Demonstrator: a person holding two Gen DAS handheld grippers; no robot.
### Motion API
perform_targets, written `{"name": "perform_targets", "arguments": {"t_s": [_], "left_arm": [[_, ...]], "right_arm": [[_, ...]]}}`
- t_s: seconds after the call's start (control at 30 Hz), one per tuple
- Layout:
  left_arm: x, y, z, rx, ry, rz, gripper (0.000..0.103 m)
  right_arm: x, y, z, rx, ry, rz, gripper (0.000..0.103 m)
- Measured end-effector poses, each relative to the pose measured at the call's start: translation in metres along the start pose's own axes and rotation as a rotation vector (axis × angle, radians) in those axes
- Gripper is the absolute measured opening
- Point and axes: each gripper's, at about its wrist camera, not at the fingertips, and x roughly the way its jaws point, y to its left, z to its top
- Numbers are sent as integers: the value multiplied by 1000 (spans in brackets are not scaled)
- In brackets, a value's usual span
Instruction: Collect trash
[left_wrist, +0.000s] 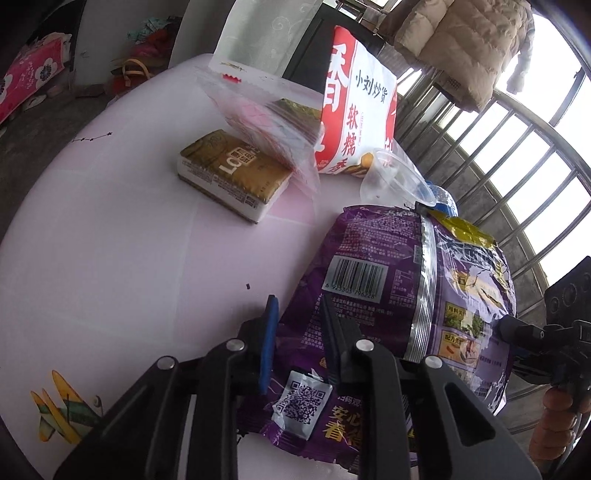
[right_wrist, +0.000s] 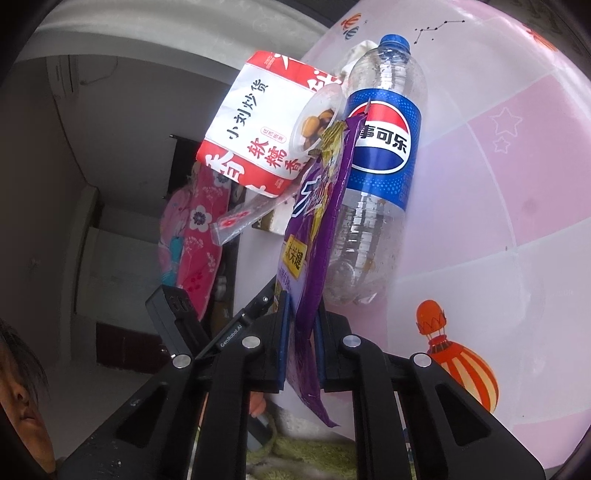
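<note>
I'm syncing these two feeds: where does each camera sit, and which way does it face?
Left wrist: on the left tool, facing across the pink table; its fingers straddle the purple snack bag; right tool visible.
Right wrist: on the right tool, pinching that bag beside the Pepsi bottle; person's face visible.
Shared: bag, red-white packet.

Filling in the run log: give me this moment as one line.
left gripper: over purple bag's edge, grip unclear | right gripper: shut on purple snack bag | on table: Pepsi bottle, red-white bag, gold pack
</note>
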Motion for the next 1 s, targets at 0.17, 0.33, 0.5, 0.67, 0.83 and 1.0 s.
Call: {"name": "perform_targets", "arguments": {"t_s": [0.17,0.33,0.5,0.67,0.83,1.0], "left_arm": [[-17,7,7,-25,-53,-24,22],[-37,17,24,-94,-130,-80,22],[-40,29,42,-176,-143,-137,34],[-37,29,52,-216,-159,-179,35],[-33,29,61,-241,-175,-199,35],[-22,33,66,-276,-153,-167,31]], "right_arm": [[-2,3,1,0,-19,19,2],[-3,4,2,4,-26,30,2],[-1,4,3,8,-26,27,2],[-2,3,3,5,-27,18,2],[-2,2,3,6,-28,10,2],[-2,2,3,8,-27,8,2]]}}
